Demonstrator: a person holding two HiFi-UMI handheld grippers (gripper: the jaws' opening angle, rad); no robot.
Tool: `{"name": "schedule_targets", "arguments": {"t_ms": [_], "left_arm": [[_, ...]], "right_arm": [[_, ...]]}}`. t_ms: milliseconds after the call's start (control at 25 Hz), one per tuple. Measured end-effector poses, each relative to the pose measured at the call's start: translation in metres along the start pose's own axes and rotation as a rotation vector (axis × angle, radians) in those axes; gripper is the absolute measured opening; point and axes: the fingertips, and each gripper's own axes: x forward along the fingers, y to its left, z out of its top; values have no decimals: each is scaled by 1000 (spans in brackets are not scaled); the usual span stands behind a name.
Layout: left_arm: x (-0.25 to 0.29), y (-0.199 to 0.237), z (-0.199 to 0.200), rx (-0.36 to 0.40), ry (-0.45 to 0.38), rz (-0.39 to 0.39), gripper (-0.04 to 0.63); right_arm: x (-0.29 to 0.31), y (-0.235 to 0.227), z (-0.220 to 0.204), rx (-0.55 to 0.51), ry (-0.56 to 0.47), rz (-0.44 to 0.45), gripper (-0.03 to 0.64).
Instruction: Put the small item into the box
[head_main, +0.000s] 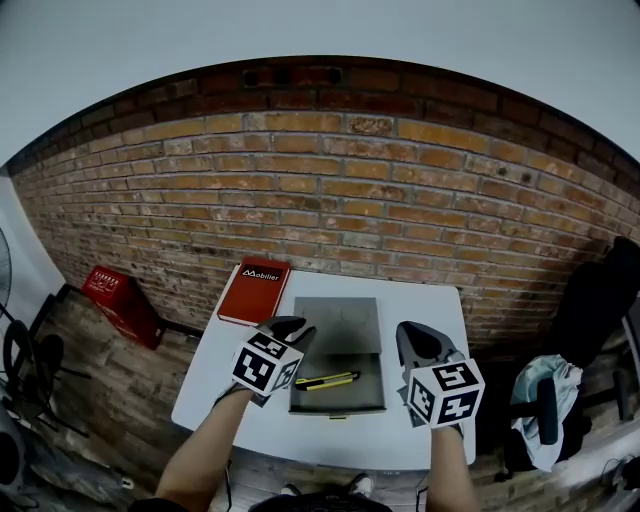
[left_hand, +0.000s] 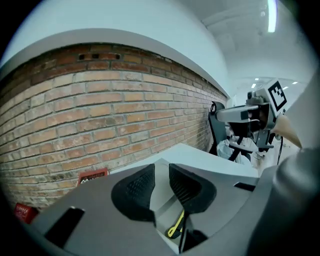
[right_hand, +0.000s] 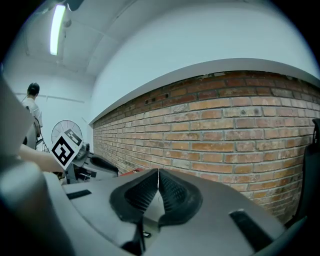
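Placing step judged done; item lying flat on the floor of the box, yellow and black, stretched left to right, touching neither tool. Hovering over the box's left edge with the left gripper; jaws moderately apart, gap bare, nothing pinched; far below, between the pads, only a glimpse of the item's yellow end. Holding the right gripper just beside the box's right side; jaws closed tip to tip, on nothing. Standing open behind the box, lid, toward the brick wall; cannot tell whether hinged or merely laid there. All set on a white table, with a red book at the back left corner, apart from the action.

Next, probably: draw both tools clear of the box; or, if closing counts as part of the job, bring the lid forward over the item. Would call for one gripper reaching behind the lid's far edge and easing it toward the person, with the other steadying the box against sliding on the smooth tabletop. Worth checking first that the item sits wholly inside the rim; appears so from the head view; hard to confirm at its left end, close under the left gripper.
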Motion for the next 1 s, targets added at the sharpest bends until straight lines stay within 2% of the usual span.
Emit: {"name": "schedule_targets", "arguments": {"t_ms": [200,400,560,760,1000], "left_arm": [[-26,24,18,-38,-98,123,87],[-53,46,30,-73,-163,209,64],[-73,54,36,-106,-202,250,57],[-88,56,39,-94,-234,294,46],[-106,73,37,-190,-303,381,26]], "right_arm": [[3,2,5,-8,-7,8,20],[6,3,12,-1,-20,13,20],[7,5,17,-8,-29,16,20],[7,5,23,-7,-49,21,20],[3,7,29,-14,-77,23,20]]}}
